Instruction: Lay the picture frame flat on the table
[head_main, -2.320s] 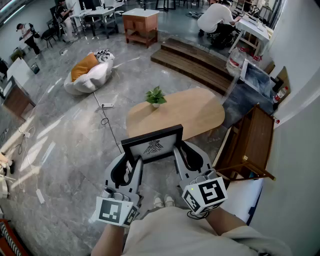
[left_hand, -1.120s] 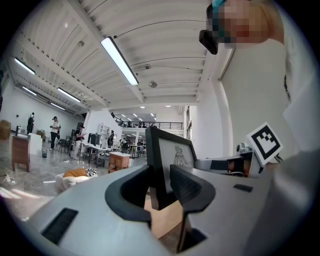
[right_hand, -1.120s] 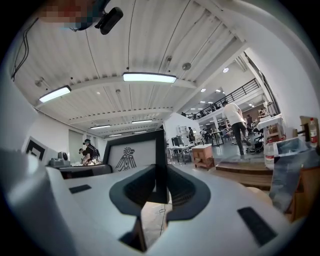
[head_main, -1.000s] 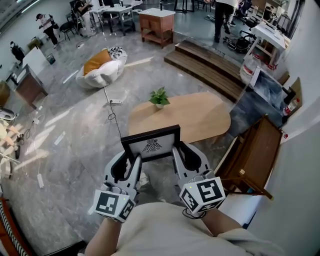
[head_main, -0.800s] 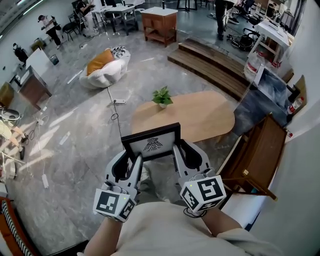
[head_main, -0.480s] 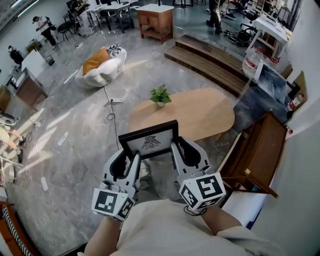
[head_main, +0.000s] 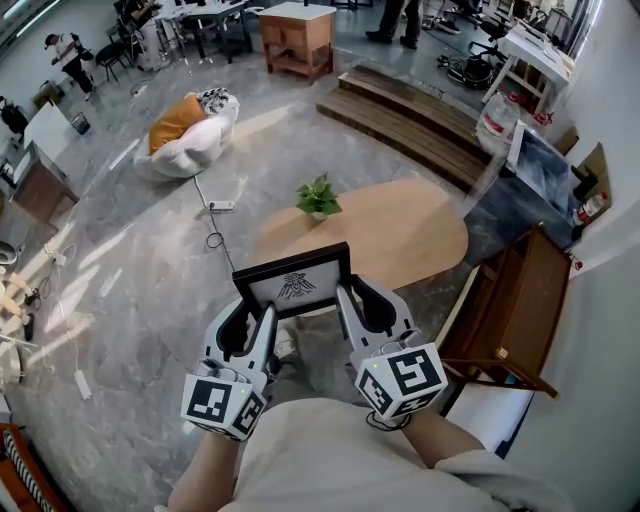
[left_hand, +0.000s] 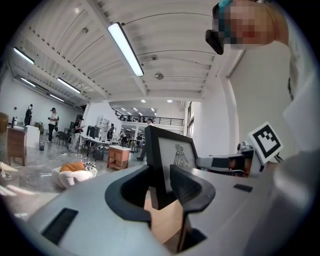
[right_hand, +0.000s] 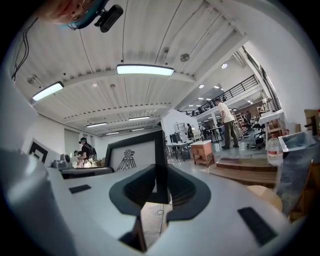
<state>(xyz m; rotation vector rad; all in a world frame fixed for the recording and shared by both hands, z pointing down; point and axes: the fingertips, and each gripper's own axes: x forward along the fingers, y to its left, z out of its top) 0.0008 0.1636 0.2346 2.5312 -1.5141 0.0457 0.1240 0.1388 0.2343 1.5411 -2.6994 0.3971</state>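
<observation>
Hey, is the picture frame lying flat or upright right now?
Upright: the left tool and right tool clamp the picture frame by its sides, standing on edge, not yet on the table.

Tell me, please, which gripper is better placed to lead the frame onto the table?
Right, slightly: both grippers clamp the picture frame by its sides, but the right gripper lines up with the bare middle of the table, the left gripper with its end near the potted plant.

bright, even indoor light from long ceiling tubes (left_hand: 125, 48), 1 nearly blown out in the right gripper view. the polished floor (head_main: 130, 250) carries pale glare patches. strong fisheye bending at edges, black corners in both gripper views; near foreground soft.
</observation>
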